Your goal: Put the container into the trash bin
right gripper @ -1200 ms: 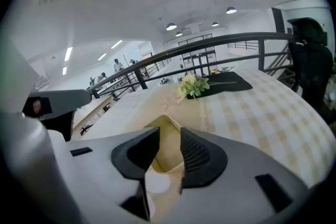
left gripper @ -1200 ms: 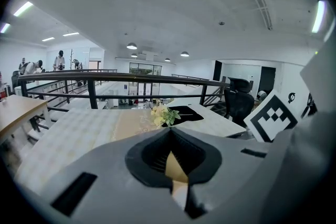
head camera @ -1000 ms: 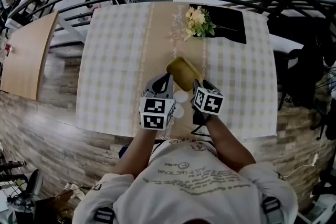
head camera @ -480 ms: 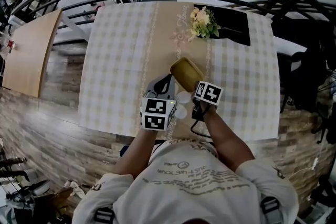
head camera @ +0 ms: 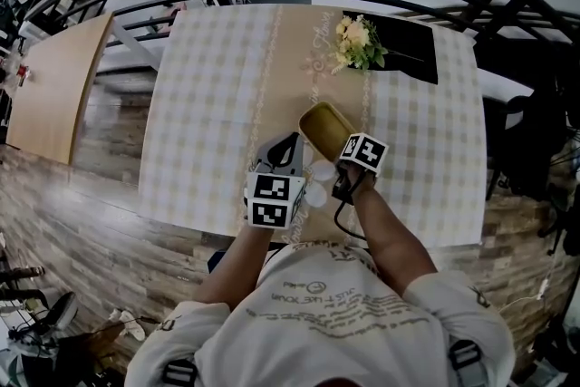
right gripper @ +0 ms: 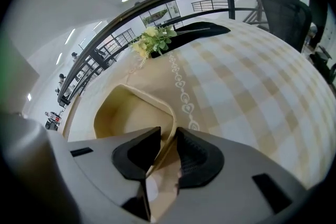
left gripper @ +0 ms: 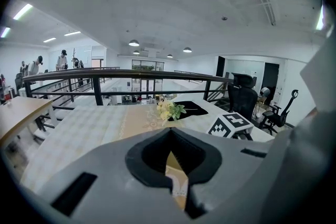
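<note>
Right gripper (right gripper: 167, 136) has come down over the container (right gripper: 126, 113), jaws closing astride its near rim. Left gripper (left gripper: 169, 132) idles, jaws together and empty; a lift seems next

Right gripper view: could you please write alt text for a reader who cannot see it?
The fingers of the right gripper are closing on the near rim of a shallow beige container; the rim is between them. The container sits on a checked tablecloth, with a bunch of flowers at the far end.

checked table (head camera: 208, 104) beside black railing (left gripper: 131, 74), wood-plank floor (head camera: 100, 222), round ceiling lamps (left gripper: 134, 43)
</note>
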{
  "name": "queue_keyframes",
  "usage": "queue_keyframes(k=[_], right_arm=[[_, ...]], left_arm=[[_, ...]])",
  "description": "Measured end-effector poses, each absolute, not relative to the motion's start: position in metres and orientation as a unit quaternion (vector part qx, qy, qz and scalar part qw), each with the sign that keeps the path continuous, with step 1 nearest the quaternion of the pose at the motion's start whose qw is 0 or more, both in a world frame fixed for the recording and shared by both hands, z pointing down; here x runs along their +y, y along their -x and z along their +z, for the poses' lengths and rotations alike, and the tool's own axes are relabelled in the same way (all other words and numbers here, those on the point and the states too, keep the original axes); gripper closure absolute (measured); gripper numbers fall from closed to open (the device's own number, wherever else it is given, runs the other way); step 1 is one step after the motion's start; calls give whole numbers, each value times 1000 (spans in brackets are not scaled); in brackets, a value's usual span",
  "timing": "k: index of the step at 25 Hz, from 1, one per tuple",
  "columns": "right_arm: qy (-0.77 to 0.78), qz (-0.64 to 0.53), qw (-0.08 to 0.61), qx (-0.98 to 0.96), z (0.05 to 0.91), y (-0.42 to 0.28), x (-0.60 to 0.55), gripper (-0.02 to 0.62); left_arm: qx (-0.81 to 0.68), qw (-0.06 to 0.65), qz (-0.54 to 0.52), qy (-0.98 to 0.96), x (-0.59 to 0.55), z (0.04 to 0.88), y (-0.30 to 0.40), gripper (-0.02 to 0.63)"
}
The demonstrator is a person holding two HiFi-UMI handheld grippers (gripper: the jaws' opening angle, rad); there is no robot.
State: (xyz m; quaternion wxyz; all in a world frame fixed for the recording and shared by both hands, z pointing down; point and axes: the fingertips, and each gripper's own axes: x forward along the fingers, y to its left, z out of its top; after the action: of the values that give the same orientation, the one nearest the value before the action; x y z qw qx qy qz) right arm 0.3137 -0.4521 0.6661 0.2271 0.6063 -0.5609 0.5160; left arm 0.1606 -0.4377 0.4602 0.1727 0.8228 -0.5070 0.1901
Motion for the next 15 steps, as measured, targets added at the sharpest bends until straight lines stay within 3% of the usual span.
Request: queue_keyframes(k=[5,15], right_arm=[[-608,520,225,-556,662,-315,-455,561],[-602,527,233,-553,655,-315,-452,578]], left_arm=[[-509,170,197,-820,-437,464,-156,601],[-508,170,192,-822,-440,460,-157,601]])
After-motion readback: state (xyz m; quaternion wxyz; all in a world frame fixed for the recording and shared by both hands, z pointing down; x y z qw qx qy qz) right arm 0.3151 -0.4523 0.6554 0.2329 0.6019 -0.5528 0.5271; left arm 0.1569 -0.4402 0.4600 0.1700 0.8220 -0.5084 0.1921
